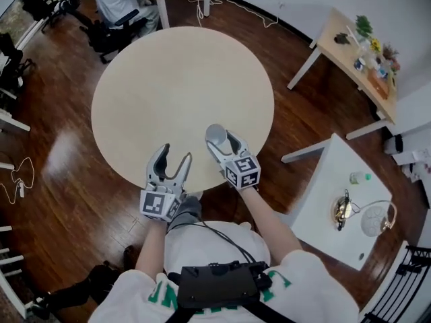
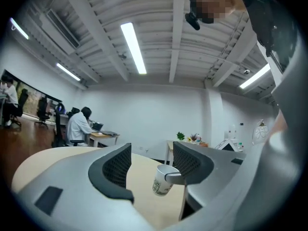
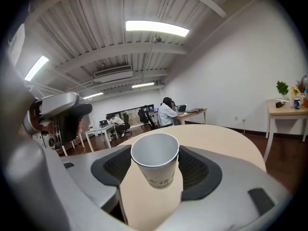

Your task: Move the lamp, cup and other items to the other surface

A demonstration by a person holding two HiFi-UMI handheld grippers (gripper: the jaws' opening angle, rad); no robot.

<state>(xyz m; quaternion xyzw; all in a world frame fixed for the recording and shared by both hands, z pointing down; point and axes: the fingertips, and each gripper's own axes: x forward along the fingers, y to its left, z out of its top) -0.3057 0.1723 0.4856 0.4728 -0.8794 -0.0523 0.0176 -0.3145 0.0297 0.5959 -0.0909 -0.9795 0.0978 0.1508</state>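
The round bench point(image 1: 182, 79) at centre frame is pale beige; the wood floor point(image 1: 60, 200) is glossy dark brown. The cup point(image 3: 155, 160) is white with faint grey-green print. The left hand-held gripper point(image 1: 174, 155) and right hand-held gripper point(image 1: 221, 140) are light grey, with black mesh-patterned pads point(image 2: 118, 166) and marker cubes point(image 1: 242, 171) in black-and-white squares. At lower right, the square bench point(image 1: 323, 200) and the lamp point(image 1: 374, 222) shade are white.

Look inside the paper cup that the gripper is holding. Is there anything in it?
The paper cup, held between the right gripper's jaws, looks empty: only its plain grey inner wall shows. The very bottom, down behind the near rim, cannot be made out.
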